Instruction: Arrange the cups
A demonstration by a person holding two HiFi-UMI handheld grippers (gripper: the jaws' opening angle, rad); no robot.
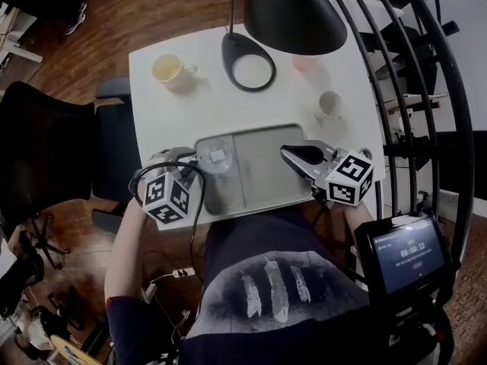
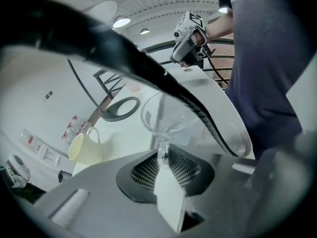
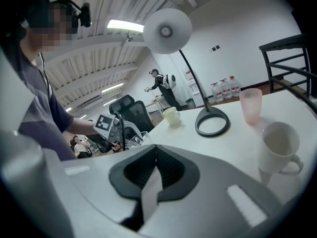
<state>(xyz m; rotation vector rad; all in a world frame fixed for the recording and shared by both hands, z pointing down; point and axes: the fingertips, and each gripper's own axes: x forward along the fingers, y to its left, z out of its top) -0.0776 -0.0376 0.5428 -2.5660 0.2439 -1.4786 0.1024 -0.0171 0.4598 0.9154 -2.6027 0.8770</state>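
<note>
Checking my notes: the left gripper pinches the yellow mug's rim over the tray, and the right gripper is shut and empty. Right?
The left gripper pinches the rim of a clear glass, not the yellow mug, which stands apart on the table; the left gripper view shows it. The rest holds.

The white table [image 1: 190,105] carries five things. Seen from the head view, a grey tray [image 1: 266,166] lies at 6 o'clock against the near edge. The dark ring lamp base [image 1: 237,46] sits at 12, a yellow mug [image 1: 167,69] at 10, a pink tumbler [image 1: 306,63] at 1, and a white mug [image 1: 329,103] at 3.
</note>
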